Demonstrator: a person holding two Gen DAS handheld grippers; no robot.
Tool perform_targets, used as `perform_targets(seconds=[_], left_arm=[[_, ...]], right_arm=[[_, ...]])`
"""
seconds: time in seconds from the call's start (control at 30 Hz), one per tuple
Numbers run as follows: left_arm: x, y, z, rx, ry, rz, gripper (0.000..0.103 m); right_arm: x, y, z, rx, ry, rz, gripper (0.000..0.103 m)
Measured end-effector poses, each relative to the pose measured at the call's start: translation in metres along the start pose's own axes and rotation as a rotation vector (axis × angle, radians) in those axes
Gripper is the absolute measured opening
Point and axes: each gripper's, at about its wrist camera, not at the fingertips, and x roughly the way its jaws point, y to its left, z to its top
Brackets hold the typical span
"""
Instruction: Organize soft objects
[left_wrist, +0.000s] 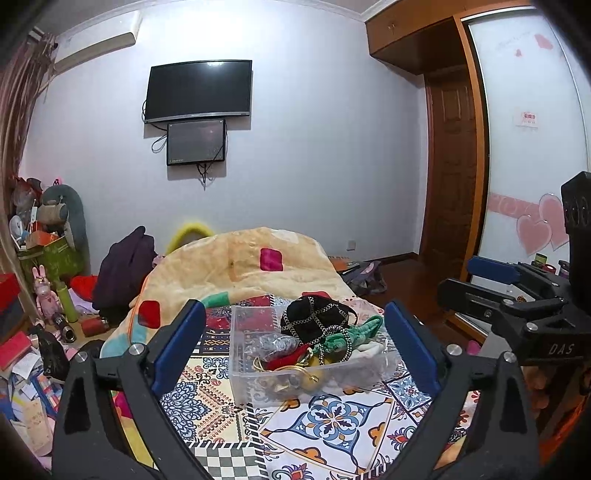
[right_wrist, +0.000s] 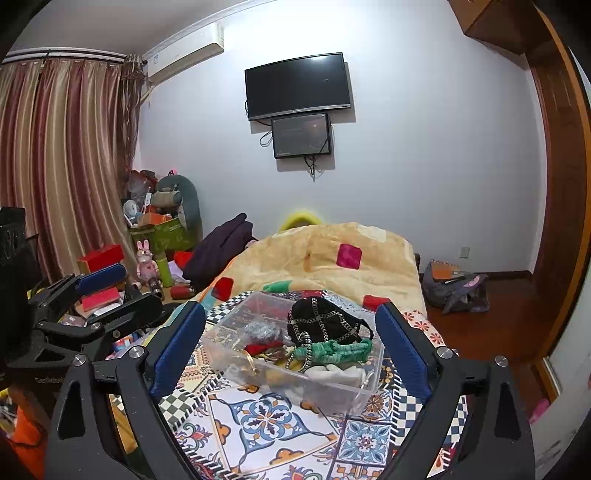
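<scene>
A clear plastic box (left_wrist: 258, 384) (right_wrist: 236, 332) sits on the patterned bed cover. It holds a black pouch with a metal chain (left_wrist: 314, 317) (right_wrist: 321, 321), a green knitted piece (left_wrist: 354, 334) (right_wrist: 336, 350), a red piece (left_wrist: 288, 360), white cloth (right_wrist: 336, 373) and a grey item. My left gripper (left_wrist: 295, 343) is open and empty, its jaws standing either side of the box, short of it. My right gripper (right_wrist: 291, 343) is open and empty, framing the box the same way. Each gripper shows at the edge of the other's view.
A cream blanket (left_wrist: 243, 258) with coloured patches is heaped behind the box. Boxes, toys and bottles (left_wrist: 55, 295) clutter the floor on the left. A bag (right_wrist: 454, 288) lies on the wooden floor at right. A wardrobe (left_wrist: 528, 147) stands right.
</scene>
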Motion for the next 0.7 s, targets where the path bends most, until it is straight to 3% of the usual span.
perform_targets(seconds=[0.7], left_arm=[[0.0021,0.0018,-0.0028,-0.014,0.003,-0.003,0.100]], right_arm=[[-0.0019,-0.0007,0.0009,0.007,-0.002,-0.001,0.093]])
